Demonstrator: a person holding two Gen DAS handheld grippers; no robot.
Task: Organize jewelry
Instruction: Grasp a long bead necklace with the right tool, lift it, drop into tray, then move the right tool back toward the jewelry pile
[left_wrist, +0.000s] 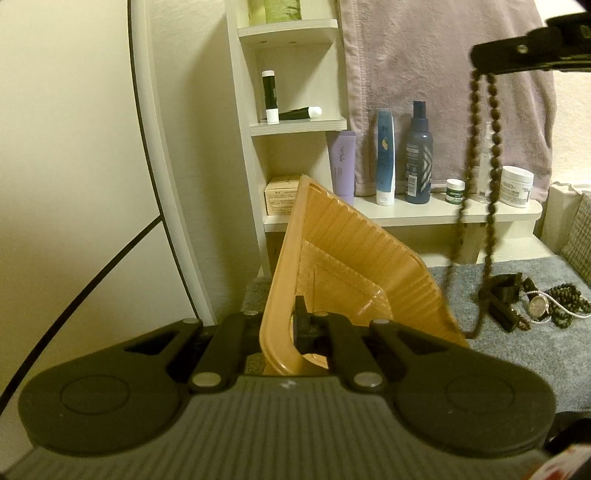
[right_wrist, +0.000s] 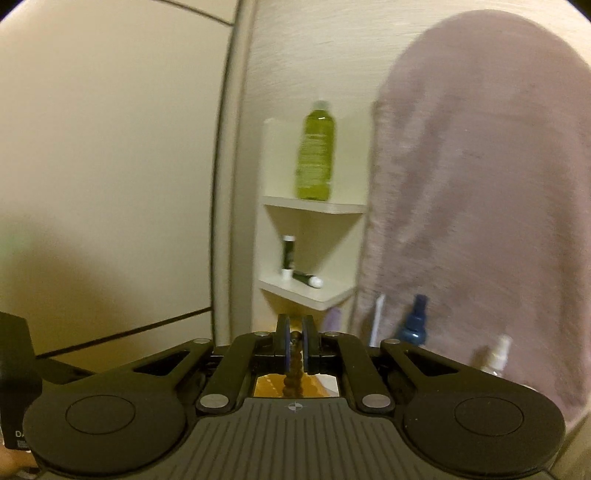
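Observation:
My left gripper (left_wrist: 284, 325) is shut on the near rim of an orange plastic tray (left_wrist: 354, 266) and holds it tilted up on edge above the grey mat. My right gripper (right_wrist: 295, 345) is shut on a long brown bead necklace (right_wrist: 294, 365). In the left wrist view the right gripper (left_wrist: 480, 59) is high at the top right, and the bead necklace (left_wrist: 476, 155) hangs from it in two strands down to the mat, right of the tray. A watch (left_wrist: 538, 305), dark bead bracelets (left_wrist: 567, 299) and black pieces (left_wrist: 504, 291) lie on the mat at right.
A white shelf unit (left_wrist: 291, 125) stands behind the tray with tubes, bottles (left_wrist: 418, 155) and jars (left_wrist: 517, 186). A mauve towel (left_wrist: 443, 74) hangs behind. A grey mat (left_wrist: 517, 354) covers the surface. A green bottle (right_wrist: 314, 151) stands on an upper shelf.

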